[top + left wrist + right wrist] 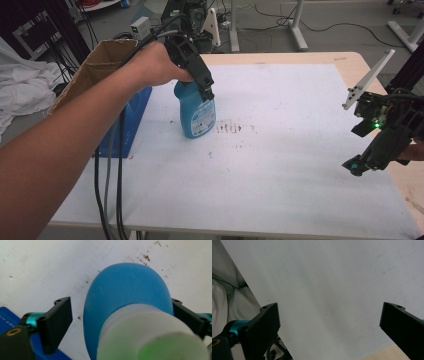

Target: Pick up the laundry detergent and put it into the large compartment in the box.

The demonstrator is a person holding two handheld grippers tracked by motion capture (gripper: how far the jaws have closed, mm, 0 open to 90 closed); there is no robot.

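White surface [280, 165]: large, stained near middle. Cardboard box [107, 57] at left edge. Blue bottle [196, 114] stands upright on surface, just right of box. Left claw [206, 90] comes down over bottle top, jaws either side of body; one jaw apart from it, not yet grasping. Risk: uneven closing pushes bottle, it tips. Left forearm reaches diagonally, hand wrapped on handle. Right claw [361, 165] released, jaws wide, hovers at right edge.

Matt blue plastic bottle [196, 112] with a glossy paper label and a translucent white plastic collar [140, 327]; the table's white matt sheet [280, 165] looks faintly grainy, speckled brown; pale wood at the table's right edge [406, 180]; brown corrugated cardboard box [100, 62] at the left edge.
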